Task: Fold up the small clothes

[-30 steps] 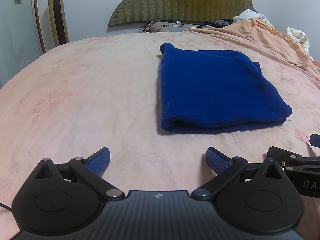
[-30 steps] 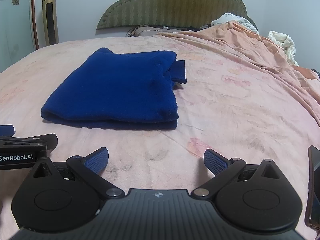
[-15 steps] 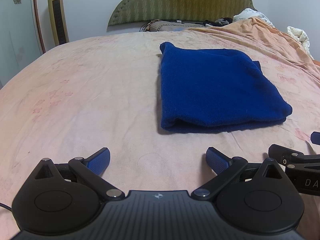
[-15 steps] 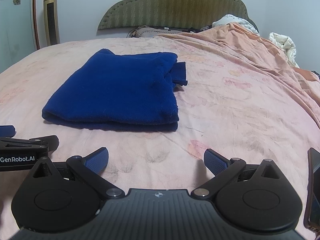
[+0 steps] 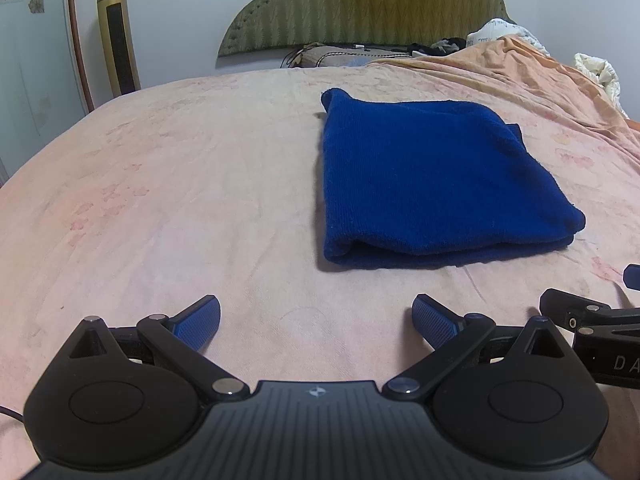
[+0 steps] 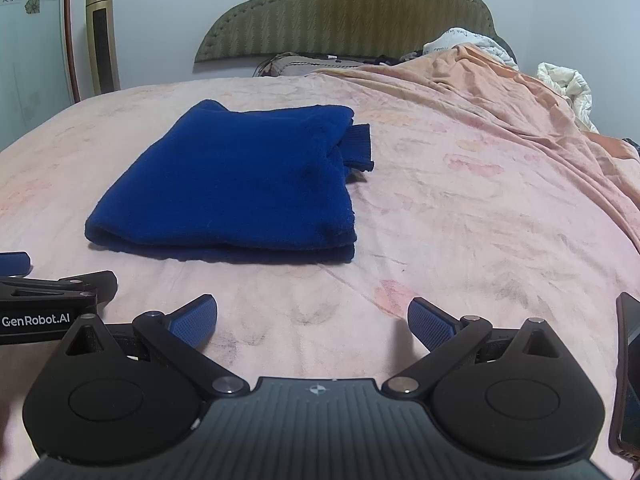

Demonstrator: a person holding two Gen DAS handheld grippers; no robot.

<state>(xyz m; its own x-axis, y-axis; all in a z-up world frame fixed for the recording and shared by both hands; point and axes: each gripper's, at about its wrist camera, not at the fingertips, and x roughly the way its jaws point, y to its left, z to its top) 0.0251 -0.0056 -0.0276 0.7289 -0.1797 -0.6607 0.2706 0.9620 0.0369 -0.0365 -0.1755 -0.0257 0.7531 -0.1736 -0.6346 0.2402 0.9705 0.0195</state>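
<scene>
A dark blue knitted garment [image 5: 432, 184] lies folded into a flat rectangle on the pink bed sheet [image 5: 180, 200]. It also shows in the right wrist view [image 6: 240, 184], with a ribbed cuff [image 6: 360, 148] sticking out at its far right. My left gripper [image 5: 316, 314] is open and empty, low over the sheet, short of the garment's near folded edge. My right gripper [image 6: 312, 312] is open and empty, also short of that edge. Each gripper shows at the edge of the other's view: the right one [image 5: 592, 316] and the left one [image 6: 52, 292].
A green padded headboard [image 5: 360, 4] stands at the far end. A rumpled orange blanket [image 6: 500, 92] and white bedding [image 6: 564, 84] lie far right. A gold tower unit [image 5: 116, 32] stands at the far left wall. A phone's edge [image 6: 626, 380] shows at near right.
Both grippers have drawn back slightly from the garment, which now sits a little farther away in both views. The garment has not moved and both grippers stay open.
</scene>
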